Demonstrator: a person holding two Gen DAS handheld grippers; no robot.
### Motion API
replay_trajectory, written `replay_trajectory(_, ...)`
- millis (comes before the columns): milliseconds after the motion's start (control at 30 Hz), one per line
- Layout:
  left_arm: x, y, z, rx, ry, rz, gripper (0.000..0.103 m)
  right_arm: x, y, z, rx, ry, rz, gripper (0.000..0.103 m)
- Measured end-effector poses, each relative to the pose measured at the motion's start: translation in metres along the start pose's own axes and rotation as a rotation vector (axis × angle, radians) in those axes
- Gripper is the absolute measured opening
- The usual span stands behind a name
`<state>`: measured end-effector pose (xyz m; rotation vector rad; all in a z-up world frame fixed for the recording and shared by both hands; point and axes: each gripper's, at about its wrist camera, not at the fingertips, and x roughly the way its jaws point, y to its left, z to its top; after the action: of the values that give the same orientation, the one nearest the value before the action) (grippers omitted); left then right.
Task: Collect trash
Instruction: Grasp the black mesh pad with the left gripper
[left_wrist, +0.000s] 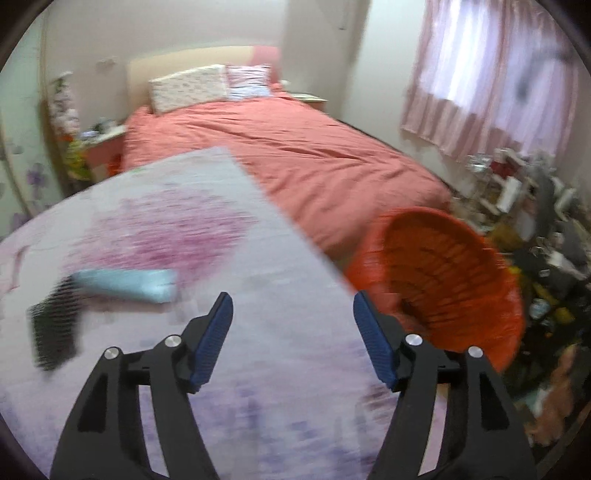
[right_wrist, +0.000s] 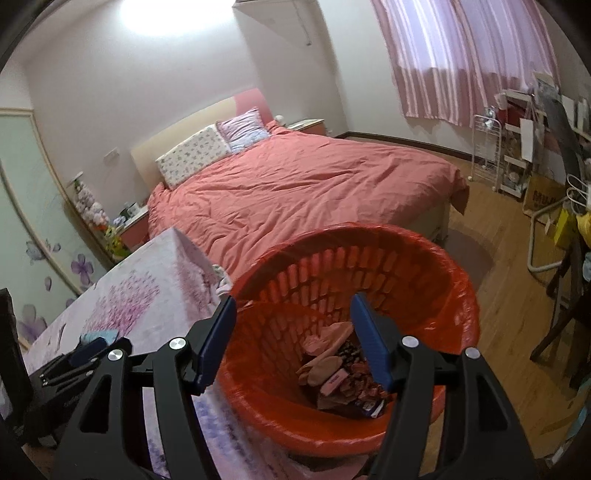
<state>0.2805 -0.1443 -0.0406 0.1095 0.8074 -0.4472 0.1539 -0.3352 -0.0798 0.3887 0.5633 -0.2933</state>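
While wrappers (right_wrist: 347, 373) already fill our red bin (right_wrist: 436, 254), both grippers (left_wrist: 291, 332) (right_wrist: 293, 332) gape empty, and the blue packet (left_wrist: 127, 284) remains on the table (left_wrist: 258, 387).

Light: soft daylight comes through the pink curtains (right_wrist: 458, 55).
Glare: a bright white spot (right_wrist: 166, 14) glows on the wall.
Blur: the left wrist view is smeared; the right one is sharp.
Edges: round, dark, bent.
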Motion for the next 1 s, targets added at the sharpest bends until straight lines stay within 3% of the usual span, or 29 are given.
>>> replay_trajectory(200,-0.019,0.082,-0.022,-0.067,0.005,0.205,0.074,0.003,0.037,-0.014,-0.082,0.035,0.038,0.065)
replay_trajectory(433,-0.031,0.173,-0.044,-0.226,0.032,0.348,0.074,0.013,0.076,-0.032,-0.167,0.081,0.072,0.065)
replay_trajectory(567,-0.029,0.2,-0.046,-0.285,0.043,0.352,0.073,0.02,0.096,-0.041,-0.223,0.099,0.081,0.066)
replay_trajectory(767,-0.018,0.208,-0.049,-0.339,0.062,0.313,0.062,0.025,0.121,-0.052,-0.281,0.121,0.086,0.065)
replay_trajectory(933,-0.008,0.202,-0.04,-0.337,0.056,0.314,0.046,0.031,0.139,-0.06,-0.31,0.142,0.09,0.065)
replay_trajectory(1000,-0.007,0.203,-0.04,-0.333,0.05,0.311,0.034,0.033,0.145,-0.063,-0.322,0.151,0.094,0.065)
